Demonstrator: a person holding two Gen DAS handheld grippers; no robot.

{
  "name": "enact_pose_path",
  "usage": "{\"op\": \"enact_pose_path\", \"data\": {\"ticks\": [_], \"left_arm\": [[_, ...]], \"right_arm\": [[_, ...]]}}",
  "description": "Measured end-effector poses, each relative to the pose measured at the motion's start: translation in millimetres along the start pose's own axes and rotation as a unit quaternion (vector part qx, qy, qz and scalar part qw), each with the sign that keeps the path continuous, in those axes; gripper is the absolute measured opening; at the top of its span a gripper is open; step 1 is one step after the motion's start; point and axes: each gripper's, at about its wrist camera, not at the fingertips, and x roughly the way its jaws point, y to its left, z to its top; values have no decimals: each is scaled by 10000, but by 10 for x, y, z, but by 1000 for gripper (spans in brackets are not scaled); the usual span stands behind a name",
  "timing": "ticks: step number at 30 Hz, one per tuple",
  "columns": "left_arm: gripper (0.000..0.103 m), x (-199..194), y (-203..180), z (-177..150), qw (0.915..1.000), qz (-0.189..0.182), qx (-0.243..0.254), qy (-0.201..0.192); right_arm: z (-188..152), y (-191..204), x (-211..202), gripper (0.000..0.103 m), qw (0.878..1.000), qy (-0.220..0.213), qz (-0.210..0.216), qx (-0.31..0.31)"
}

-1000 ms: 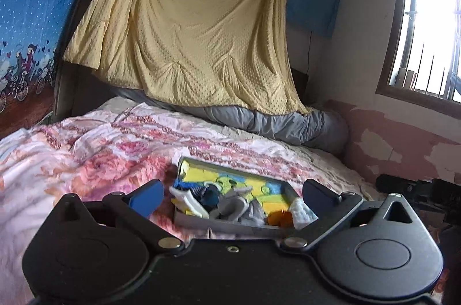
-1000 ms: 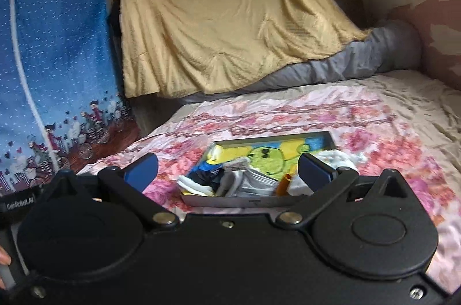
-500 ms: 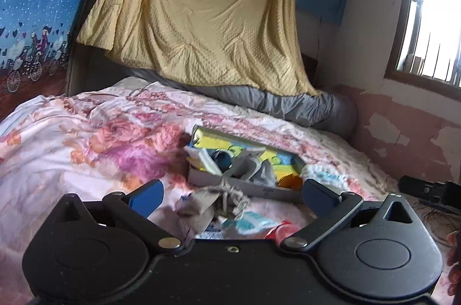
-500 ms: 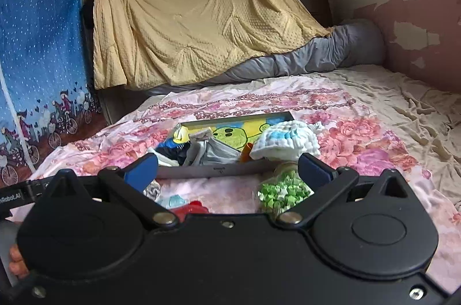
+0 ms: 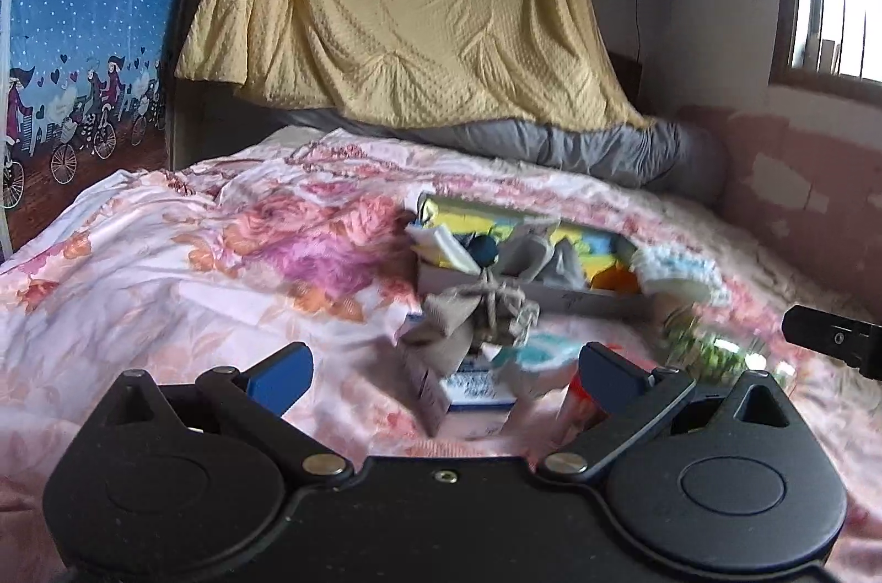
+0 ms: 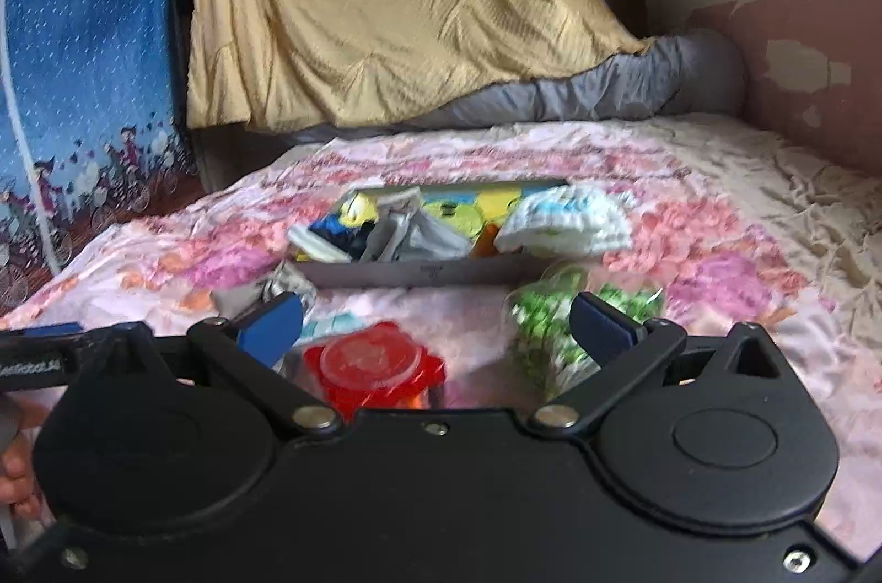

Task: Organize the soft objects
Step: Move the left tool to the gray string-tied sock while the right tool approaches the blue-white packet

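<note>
A shallow grey tray [image 5: 584, 299] [image 6: 419, 273] with a yellow cartoon lining sits on the floral bed and holds several soft items: grey cloth [image 6: 419, 236], dark blue and white socks [image 6: 331, 241]. A white-and-blue knitted piece [image 6: 568, 219] [image 5: 678, 269] rests on its right end. In front of the tray lie a beige twine-tied bundle [image 5: 474, 318], a blue-and-white packet [image 5: 474, 384], a red lidded jar [image 6: 375, 362] and a green-and-white bag [image 6: 551, 318]. My left gripper [image 5: 446, 376] is open and empty before the bundle. My right gripper [image 6: 435, 324] is open and empty over the jar.
The floral quilt [image 5: 193, 263] covers the bed. A yellow blanket [image 5: 408, 4] hangs behind, with a rolled grey duvet [image 5: 606, 147] below it. A blue patterned curtain [image 5: 71, 4] stands left, a pink wall [image 6: 816, 70] right. The other gripper's edge [image 5: 832, 340] shows at right.
Both grippers have pulled back and tilted down, so loose items in front of the tray have come into view. Both stay open and empty.
</note>
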Motion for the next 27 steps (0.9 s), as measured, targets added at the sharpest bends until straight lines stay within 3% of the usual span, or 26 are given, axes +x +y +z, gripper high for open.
{"op": "enact_pose_path", "data": {"ticks": [15,27], "left_arm": [[102,256,125,-129,9970,-16,-109,762],[102,410,145,-79,9951,-158,-132,967]], "right_arm": [[-419,241,142,103,9952,661,448,-572],[-619,452,278,103,9901,823,471,-1035]]}}
